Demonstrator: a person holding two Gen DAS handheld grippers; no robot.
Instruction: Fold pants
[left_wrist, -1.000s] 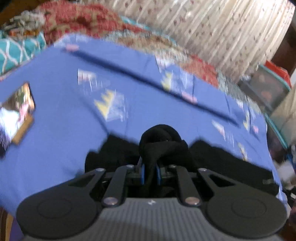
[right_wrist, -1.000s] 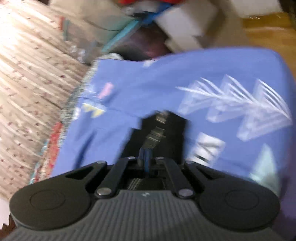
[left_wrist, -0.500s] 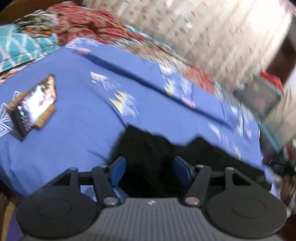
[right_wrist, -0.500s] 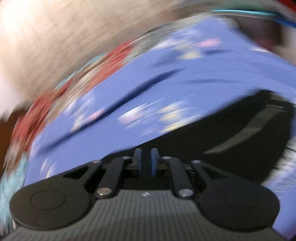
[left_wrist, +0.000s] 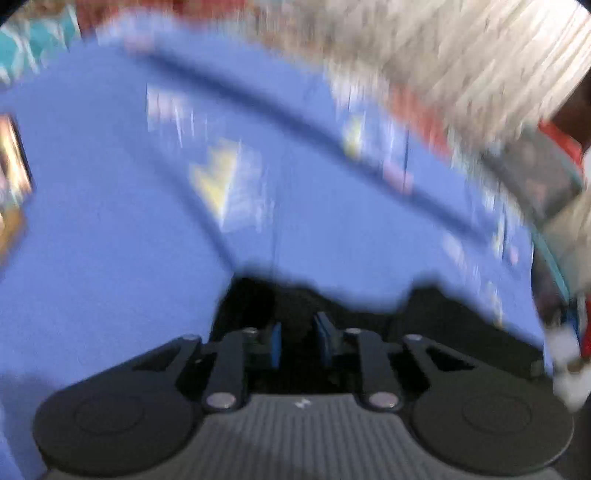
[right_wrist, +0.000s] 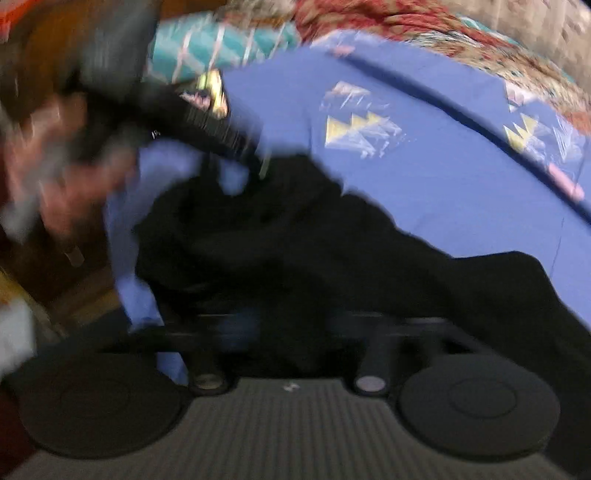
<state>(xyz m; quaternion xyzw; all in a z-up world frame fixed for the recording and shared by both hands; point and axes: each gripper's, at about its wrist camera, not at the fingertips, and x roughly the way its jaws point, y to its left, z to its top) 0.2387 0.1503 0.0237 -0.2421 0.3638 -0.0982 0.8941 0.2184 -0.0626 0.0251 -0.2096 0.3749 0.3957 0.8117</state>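
Black pants (left_wrist: 461, 325) lie crumpled on a blue patterned bed sheet (left_wrist: 110, 240). My left gripper (left_wrist: 300, 341) sits low over their near edge. Its jaws are closing, the blue pads stand a narrow gap apart, and dark cloth fills that gap. In the right wrist view the pants (right_wrist: 332, 240) spread from the middle down to the right, over the sheet (right_wrist: 443, 184). My right gripper (right_wrist: 291, 332) is shut, and its fingertips are lost in blur against the black cloth. I cannot tell whether it pinches any fabric.
A phone on a wooden stand (left_wrist: 11, 166) is at the left edge. A pale curtain (left_wrist: 443, 55) and a storage bin (left_wrist: 535, 177) lie beyond the bed. A person's hand (right_wrist: 55, 166) holds the other tool at left, near a teal pillow (right_wrist: 221, 44).
The left jaws let go of a bunched fold, opened wide, then narrowed again over the pants. The right gripper swung across the bed and rolled, and now faces along the pants toward the other hand.
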